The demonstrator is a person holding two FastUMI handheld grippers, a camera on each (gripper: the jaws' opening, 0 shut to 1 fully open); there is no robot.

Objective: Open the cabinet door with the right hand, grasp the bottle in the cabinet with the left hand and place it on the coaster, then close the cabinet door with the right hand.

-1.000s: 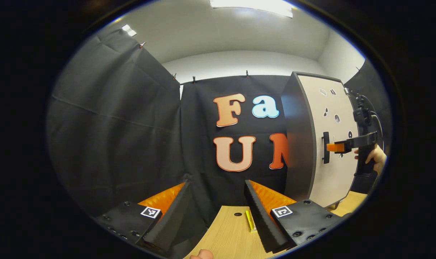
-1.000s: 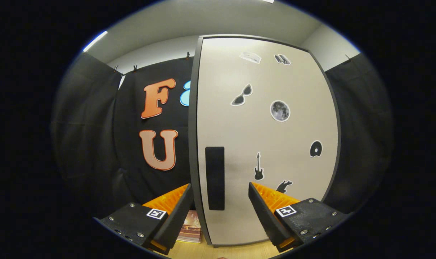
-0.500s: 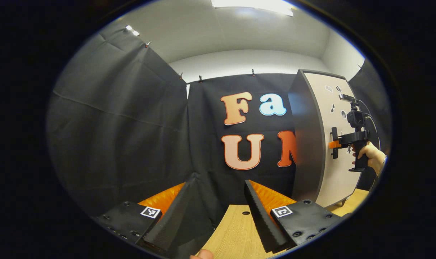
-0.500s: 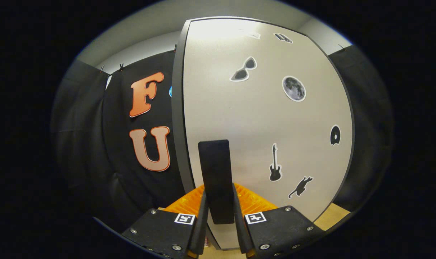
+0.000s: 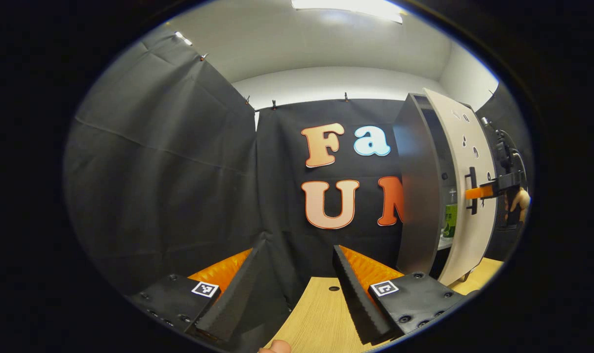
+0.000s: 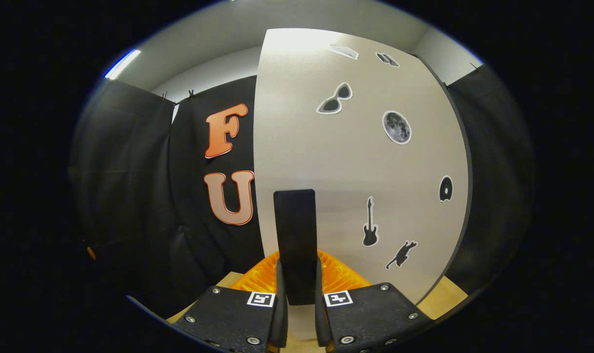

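Bottle (image 5: 450,215) behind door (image 5: 468,186)

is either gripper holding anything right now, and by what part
The right gripper is shut on the cabinet door, gripping its dark vertical handle near the lower end. The left gripper is open and holds nothing.

Recording booth, staged indoors: black cloth walls (image 5: 164,162) clipped up at 9 to 12 o'clock beneath a white ceiling with a strip light (image 5: 348,6); wooden tabletop (image 5: 316,318) at 6 o'clock; sticker-decorated cabinet (image 5: 417,181) at 3 o'clock.
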